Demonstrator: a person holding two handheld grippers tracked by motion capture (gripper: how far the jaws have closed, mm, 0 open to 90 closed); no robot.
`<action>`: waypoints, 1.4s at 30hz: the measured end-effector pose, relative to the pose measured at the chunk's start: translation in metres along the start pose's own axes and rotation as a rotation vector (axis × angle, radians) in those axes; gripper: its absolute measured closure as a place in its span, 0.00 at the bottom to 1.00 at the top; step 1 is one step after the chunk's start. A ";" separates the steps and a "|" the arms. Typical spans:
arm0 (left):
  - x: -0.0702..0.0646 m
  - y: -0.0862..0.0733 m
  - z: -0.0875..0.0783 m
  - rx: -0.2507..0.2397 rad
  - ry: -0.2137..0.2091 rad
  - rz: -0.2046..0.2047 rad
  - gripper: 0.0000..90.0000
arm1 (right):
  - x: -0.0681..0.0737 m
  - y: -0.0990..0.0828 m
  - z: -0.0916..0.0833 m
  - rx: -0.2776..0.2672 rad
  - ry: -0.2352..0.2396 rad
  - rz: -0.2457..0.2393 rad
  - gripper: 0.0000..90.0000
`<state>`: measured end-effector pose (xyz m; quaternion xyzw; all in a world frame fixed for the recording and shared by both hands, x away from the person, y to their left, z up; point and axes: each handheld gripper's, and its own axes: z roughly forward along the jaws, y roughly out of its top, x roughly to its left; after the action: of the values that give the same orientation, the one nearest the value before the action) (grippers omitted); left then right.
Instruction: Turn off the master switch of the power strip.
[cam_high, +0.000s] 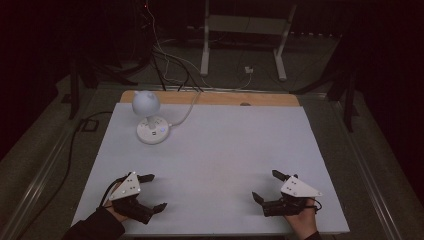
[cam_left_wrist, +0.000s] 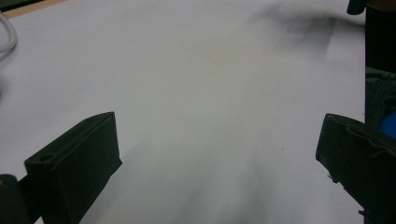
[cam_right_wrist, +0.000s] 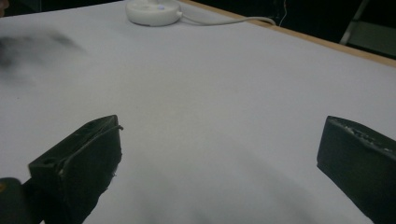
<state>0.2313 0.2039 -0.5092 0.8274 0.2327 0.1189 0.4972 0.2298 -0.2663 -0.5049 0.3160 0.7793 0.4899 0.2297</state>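
Dark all round, the room leaves only the white rectangular tabletop (cam_high: 215, 150) lit, with a strip of pale wood (cam_high: 210, 98) along its far edge and the white metal legs of a stand (cam_high: 245, 40) on the floor beyond at 12 o'clock. Toward 10 o'clock on the table stands a small white lamp with a round globe head on a disc base (cam_high: 150, 117), and its white cable (cam_high: 187, 112) runs off over the far edge; in the right gripper view the base (cam_right_wrist: 153, 10) sits at the far end with the cable (cam_right_wrist: 229, 20) trailing right. Nothing lies between the lamp and the near edge. At 7 o'clock the person's left hand (cam_high: 114, 207), dark sleeve at the wrist, holds the left gripper (cam_high: 152, 192) low over the table, jaws spread wide and angled toward the centre, nothing between them. At 5 o'clock the right hand (cam_high: 302, 220) holds the right gripper (cam_high: 267, 186) likewise low, pointing inward to the left, its jaws wide apart and empty.
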 end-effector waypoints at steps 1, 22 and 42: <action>0.000 0.000 0.000 0.001 -0.002 0.002 0.00 | 0.000 0.000 0.000 0.009 0.003 0.000 0.00; -0.007 0.006 0.005 0.041 -0.054 0.032 0.00 | 0.005 0.003 -0.005 0.003 -0.008 -0.019 0.00; -0.010 0.037 0.002 0.010 -0.118 0.079 0.00 | 0.007 0.005 -0.008 -0.034 -0.007 0.004 0.00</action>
<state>0.2331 0.1824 -0.4772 0.8441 0.1708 0.0884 0.5006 0.2209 -0.2648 -0.4968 0.3156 0.7694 0.5024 0.2368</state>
